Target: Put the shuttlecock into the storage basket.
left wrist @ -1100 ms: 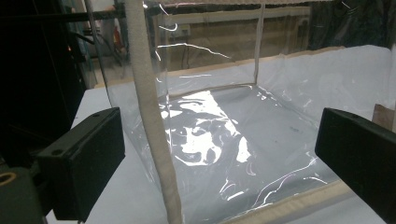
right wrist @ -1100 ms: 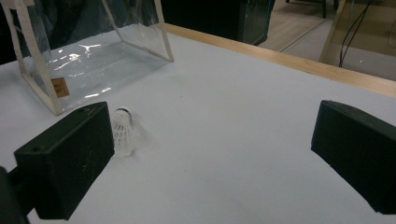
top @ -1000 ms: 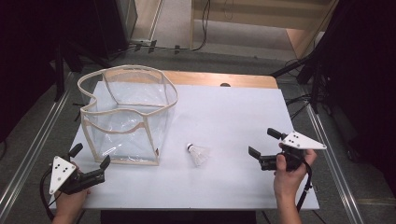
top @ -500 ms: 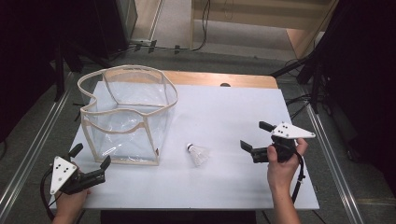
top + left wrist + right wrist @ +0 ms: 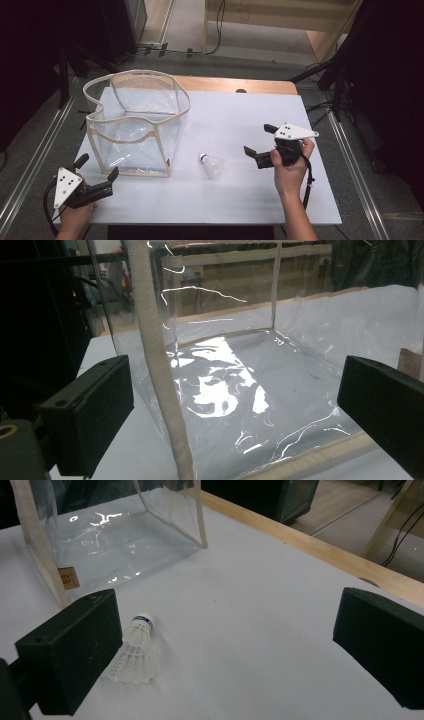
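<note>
A white shuttlecock (image 5: pixel 212 165) (image 5: pixel 132 652) lies on its side on the white table (image 5: pixel 235 115), cork end toward the back. A clear plastic bag with beige trim (image 5: pixel 130 150) (image 5: pixel 155 365) (image 5: pixel 120 530) stands open-topped at the left and looks empty. My right gripper (image 5: pixel 259 139) (image 5: pixel 227 615) is open, a short way right of the shuttlecock and pointing left at it, with nothing between its jaws. My left gripper (image 5: pixel 98 167) (image 5: pixel 235 385) is open near the front left corner, aimed at the bag's front corner.
A wooden strip (image 5: pixel 235 84) runs along the table's back edge. Metal rails (image 5: pixel 360 185) flank the table on both sides. Dark stands and cables (image 5: pixel 340 75) crowd the floor behind. A small brown tag (image 5: pixel 68 578) sits on the bag's near wall.
My right gripper has moved left and slightly forward, closing in on the shuttlecock. The left gripper, the bag and the shuttlecock have stayed put.
</note>
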Demonstrator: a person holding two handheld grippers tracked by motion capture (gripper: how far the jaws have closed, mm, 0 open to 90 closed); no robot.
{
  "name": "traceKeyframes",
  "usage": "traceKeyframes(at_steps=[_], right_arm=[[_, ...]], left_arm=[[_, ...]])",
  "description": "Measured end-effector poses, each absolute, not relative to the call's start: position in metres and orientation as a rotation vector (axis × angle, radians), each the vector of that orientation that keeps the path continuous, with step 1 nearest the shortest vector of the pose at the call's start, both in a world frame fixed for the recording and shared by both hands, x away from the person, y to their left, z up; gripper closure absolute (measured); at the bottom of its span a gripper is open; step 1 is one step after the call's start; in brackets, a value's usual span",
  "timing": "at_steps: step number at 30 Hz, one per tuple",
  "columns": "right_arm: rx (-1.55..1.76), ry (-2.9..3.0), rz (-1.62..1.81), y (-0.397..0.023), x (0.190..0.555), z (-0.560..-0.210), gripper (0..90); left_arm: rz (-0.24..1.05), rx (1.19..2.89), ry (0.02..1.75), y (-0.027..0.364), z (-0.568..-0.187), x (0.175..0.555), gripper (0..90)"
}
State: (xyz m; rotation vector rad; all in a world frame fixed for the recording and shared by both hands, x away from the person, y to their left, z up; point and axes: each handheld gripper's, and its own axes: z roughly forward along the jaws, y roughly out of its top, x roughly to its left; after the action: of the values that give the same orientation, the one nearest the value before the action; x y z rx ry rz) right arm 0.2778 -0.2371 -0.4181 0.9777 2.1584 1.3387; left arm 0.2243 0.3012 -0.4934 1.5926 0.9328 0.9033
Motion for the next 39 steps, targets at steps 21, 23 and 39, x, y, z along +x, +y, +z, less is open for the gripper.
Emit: traceKeyframes(at_steps=[21, 23, 39], right_arm=[[0.894, 2.274, 1.297, -0.187, 0.302, -0.416, 0.0], [0.894, 2.284, 1.293, -0.184, 0.303, -0.416, 0.0], [0.881, 2.369, 1.251, -0.159, 0.312, -0.419, 0.0]], left_arm=[[0.901, 1.595, 0.929, 0.301, -0.493, 0.224, 2.3], [0.9, 1.594, 0.929, 0.301, -0.493, 0.224, 2.3], [0.9, 1.594, 0.928, 0.301, -0.493, 0.225, 2.3]])
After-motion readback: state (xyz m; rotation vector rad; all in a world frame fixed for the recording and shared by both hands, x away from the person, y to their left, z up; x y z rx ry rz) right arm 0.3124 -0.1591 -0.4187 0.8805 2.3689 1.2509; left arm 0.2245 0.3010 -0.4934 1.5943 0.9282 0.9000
